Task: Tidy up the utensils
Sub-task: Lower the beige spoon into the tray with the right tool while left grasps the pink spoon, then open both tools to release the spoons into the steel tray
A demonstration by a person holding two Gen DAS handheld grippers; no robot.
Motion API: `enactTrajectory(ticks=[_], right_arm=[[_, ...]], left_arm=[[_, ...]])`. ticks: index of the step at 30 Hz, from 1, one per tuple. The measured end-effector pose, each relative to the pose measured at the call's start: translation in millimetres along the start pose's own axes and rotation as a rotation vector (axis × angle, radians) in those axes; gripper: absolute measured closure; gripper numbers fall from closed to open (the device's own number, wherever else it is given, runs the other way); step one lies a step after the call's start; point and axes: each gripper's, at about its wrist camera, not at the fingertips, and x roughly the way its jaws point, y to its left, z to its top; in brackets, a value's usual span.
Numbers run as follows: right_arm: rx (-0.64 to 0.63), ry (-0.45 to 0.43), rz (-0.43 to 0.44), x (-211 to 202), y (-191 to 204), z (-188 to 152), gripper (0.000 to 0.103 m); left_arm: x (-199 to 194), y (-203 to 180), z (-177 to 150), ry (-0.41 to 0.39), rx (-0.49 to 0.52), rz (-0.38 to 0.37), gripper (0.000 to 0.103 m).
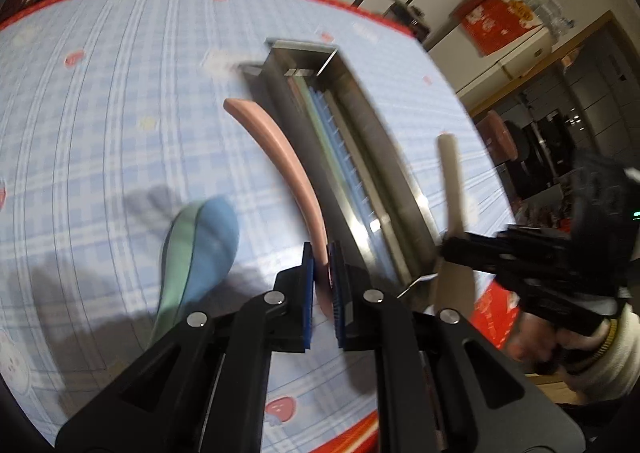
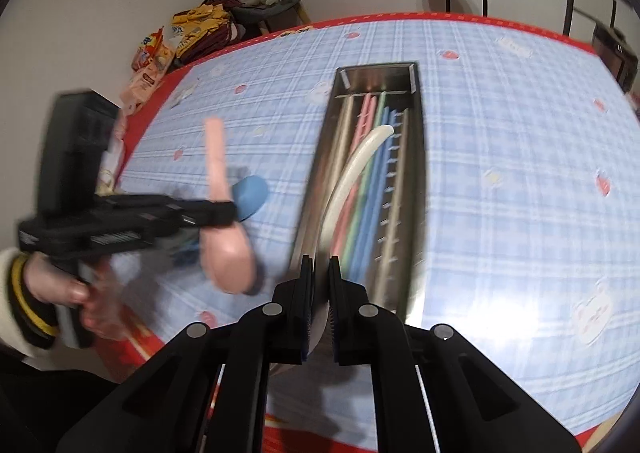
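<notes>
Left tool pinches pink spoon at the neck, right tool pinches white spoon over tray. Both look light, stiff, prob slick plastic; I'd grip near bowls.

pink spoon clamped beside the steel tray

the left gripper pinches a pink spoon, its handle reaching toward 11 o'clock. a steel tray lies just beside it at 1 o'clock. a blue spoon rests at 9 o'clock. the right gripper grips a cream spoon at 3 o'clock.
</notes>
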Motion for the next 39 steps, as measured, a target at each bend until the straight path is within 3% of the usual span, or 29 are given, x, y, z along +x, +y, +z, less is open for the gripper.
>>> enactTrajectory(ticks=[6,13,17,28,35,39], right_arm=[[-0.078,0.033,-0.077,8,-21,20,0.095],[-0.141,0.104,-0.089,29,-21,23,0.095],[-0.114,0.129,-0.079,38,-24,18,0.095],[-0.081,0.139,-0.069,50,-27,19,0.095],[-0.074,0.146,-0.069,54,-23,21,0.095],[-0.069,0.147,-0.075,53,-17,23,0.092]], left_arm=[[5,-34,32,0.014,0.073,-0.057,0.091],[49,-50,72,0.096,0.139,-0.011,0.091],[71,-47,84,0.148,0.159,0.019,0.091],[103,-32,106,0.213,0.144,0.078,0.091],[102,-30,112,0.186,0.148,0.105,0.090],[83,-29,115,0.150,0.149,0.113,0.078]])
